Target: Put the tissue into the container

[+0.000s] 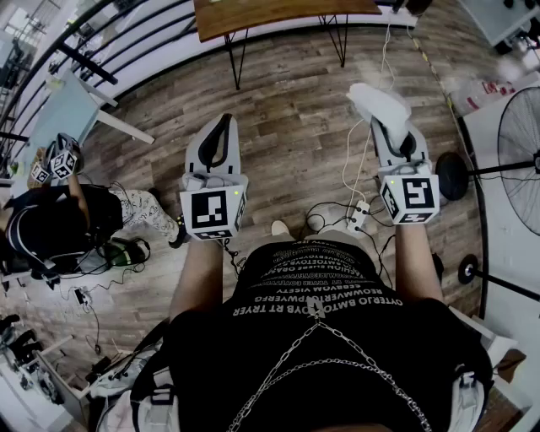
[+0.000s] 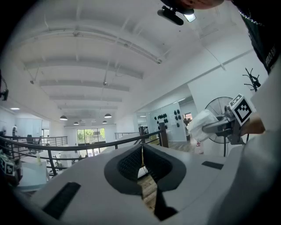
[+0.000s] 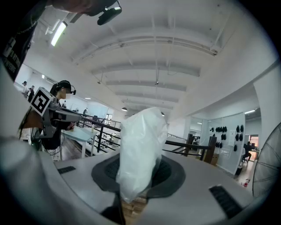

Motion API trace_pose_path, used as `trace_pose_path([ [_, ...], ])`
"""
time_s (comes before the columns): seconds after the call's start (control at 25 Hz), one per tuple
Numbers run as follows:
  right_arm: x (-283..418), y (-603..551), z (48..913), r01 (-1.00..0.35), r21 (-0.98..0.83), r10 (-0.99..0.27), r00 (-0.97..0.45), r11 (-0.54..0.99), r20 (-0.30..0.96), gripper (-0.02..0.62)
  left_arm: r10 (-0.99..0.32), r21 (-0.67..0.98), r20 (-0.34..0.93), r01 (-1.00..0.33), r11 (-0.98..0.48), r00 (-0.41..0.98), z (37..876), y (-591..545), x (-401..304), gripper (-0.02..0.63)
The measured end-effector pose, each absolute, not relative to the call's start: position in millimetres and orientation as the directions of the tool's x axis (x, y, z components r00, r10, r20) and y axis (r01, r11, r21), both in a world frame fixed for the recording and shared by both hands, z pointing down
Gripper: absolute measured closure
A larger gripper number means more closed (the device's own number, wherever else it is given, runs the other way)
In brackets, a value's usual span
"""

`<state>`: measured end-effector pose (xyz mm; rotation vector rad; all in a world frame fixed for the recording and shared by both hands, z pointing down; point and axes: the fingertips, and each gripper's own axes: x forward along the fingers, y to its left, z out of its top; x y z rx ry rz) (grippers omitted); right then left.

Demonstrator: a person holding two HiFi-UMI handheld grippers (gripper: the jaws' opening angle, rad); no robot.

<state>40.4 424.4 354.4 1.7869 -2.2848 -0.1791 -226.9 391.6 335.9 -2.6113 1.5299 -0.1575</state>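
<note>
1. The left gripper (image 2: 142,154) is held about level. Its jaws are pressed together, with only a thin seam between the dark pads, and nothing is caught in them.
2. The right gripper (image 3: 138,176) is also held about level, beside the left one and well apart from it. Its jaws are pinched on the tissue (image 3: 140,145).
3. The tissue is white and crumpled. Its lower part is gripped between the pads, and its loose upper part stands up and forward past the jaw tips.
4. In the head view, both grippers are seen held out in front of the person, above a wooden floor (image 1: 295,110). The tissue is seen at the tip of the right gripper, clear of the floor and of every other object.
5. A power strip (image 1: 358,218) with trailing white cables lies on the floor between the two grippers.
6. A standing fan (image 1: 521,169) is seen at the right edge, and a wooden table (image 1: 278,13) on thin metal legs at the top.
7. A second person (image 1: 51,228) is seen at the left.
</note>
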Motion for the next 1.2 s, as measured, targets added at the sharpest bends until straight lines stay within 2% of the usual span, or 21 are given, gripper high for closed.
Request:
trace_pose_path([
  [0.28, 12, 421, 352, -0.946, 0.220, -0.970, -0.217, 0.236, 0.111, 0.486, -0.855, -0.135, 0.032, -0.846, -0.517, 0.517, 343, 384, -250, 0.572],
  [0.56, 29, 390, 346, -0.948, 0.251, -0.980, -0.180, 0.195, 0.083, 0.486, -0.852, -0.136, 0.052, -0.841, -0.523, 0.521, 353, 340, -256, 0.572],
  [1.0, 74, 263, 368, -0.960, 0.179, -0.975, -0.204, 0.216, 0.086, 0.486, -0.853, -0.180, 0.065, -0.835, -0.520, 0.518, 355, 226, -196, 0.572],
  [1.2, 88, 198, 376, -0.944, 0.167, -0.957, -0.266, 0.283, 0.114, 0.486, -0.872, -0.173, 0.064, -0.855, -0.488, 0.485, 353, 166, -173, 0.572],
])
